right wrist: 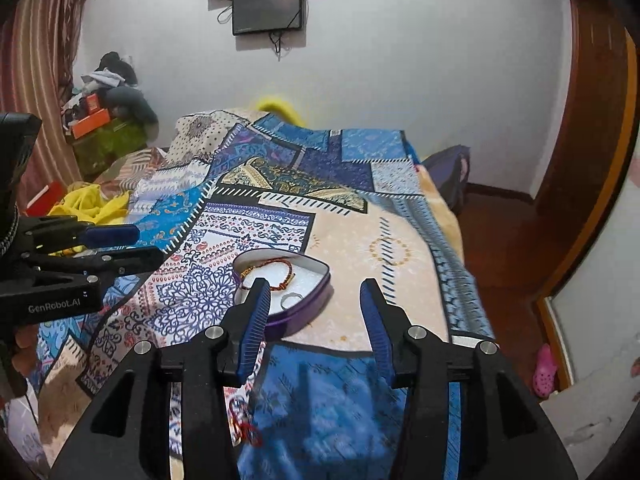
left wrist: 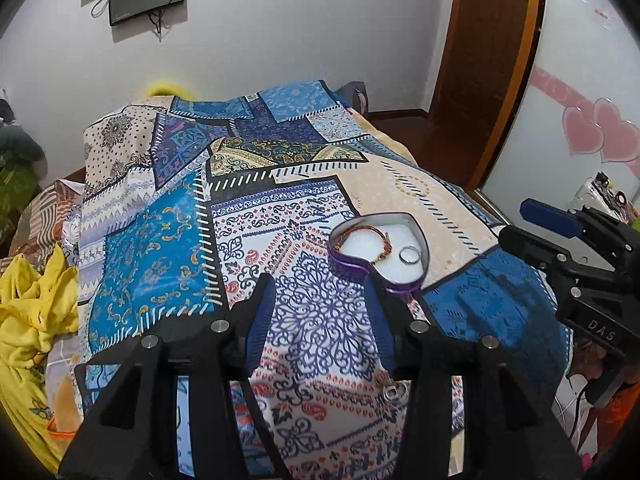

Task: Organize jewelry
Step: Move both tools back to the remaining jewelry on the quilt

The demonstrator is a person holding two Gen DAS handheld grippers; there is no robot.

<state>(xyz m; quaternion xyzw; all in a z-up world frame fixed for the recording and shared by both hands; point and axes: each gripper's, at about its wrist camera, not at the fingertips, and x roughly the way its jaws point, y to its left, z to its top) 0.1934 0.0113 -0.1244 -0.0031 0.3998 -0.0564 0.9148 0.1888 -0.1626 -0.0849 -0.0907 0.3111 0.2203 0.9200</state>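
A purple heart-shaped tin (left wrist: pixel 352 267) (right wrist: pixel 308 312) sits on the patterned bedspread (left wrist: pixel 168 240) (right wrist: pixel 400 216). It holds a brown braided bracelet (left wrist: pixel 360 233) (right wrist: pixel 276 266) and a silver ring (left wrist: pixel 410 255) (right wrist: pixel 291 300) on white padding. My left gripper (left wrist: pixel 320 300) is open and empty, just short of the tin. My right gripper (right wrist: pixel 315 304) is open and empty, hovering above the tin's near side; it also shows at the right of the left wrist view (left wrist: pixel 560 232). A small metal piece (left wrist: pixel 394 390) lies under the left gripper. A red-threaded piece (right wrist: pixel 246 426) lies under the right gripper.
Yellow cloth (left wrist: pixel 36 320) (right wrist: pixel 92 204) is heaped at the bed's left. A wooden door frame (left wrist: pixel 512 80) (right wrist: pixel 600 160) and floor are to the right. Screens (right wrist: pixel 268 8) hang on the far wall. A pink shoe (right wrist: pixel 545 370) lies on the floor.
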